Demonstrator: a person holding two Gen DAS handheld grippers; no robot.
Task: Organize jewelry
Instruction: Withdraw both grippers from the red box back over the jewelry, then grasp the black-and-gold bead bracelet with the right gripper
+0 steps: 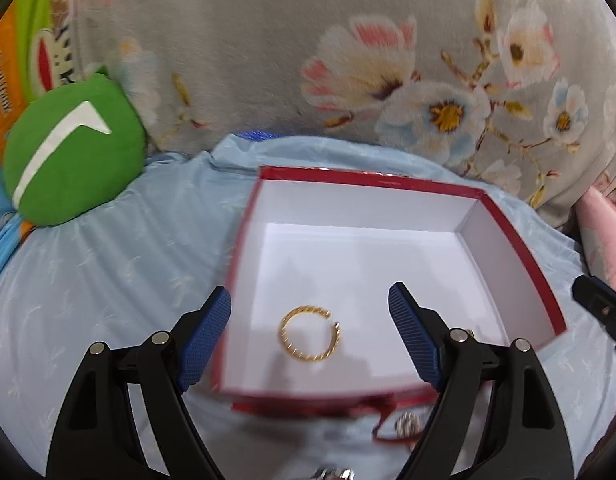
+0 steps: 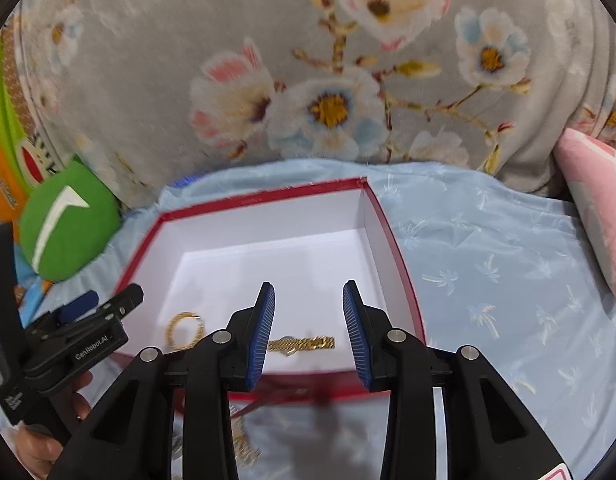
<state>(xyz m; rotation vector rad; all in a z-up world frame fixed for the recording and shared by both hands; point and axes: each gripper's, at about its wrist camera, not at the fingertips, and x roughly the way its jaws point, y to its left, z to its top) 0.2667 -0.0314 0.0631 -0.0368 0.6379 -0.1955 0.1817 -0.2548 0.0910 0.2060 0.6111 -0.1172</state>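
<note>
A red box with a white inside lies open on a light blue cloth. A gold open bangle lies on the box floor near the front. A gold chain bracelet lies beside it, seen only in the right wrist view. My left gripper is open and empty, its fingers on either side of the bangle, above it. My right gripper is open and empty above the chain. More jewelry lies on the cloth in front of the box, blurred.
A green round cushion sits left of the box. A grey floral blanket rises behind. A pink pillow lies at the right. The left gripper's body shows at the left in the right wrist view.
</note>
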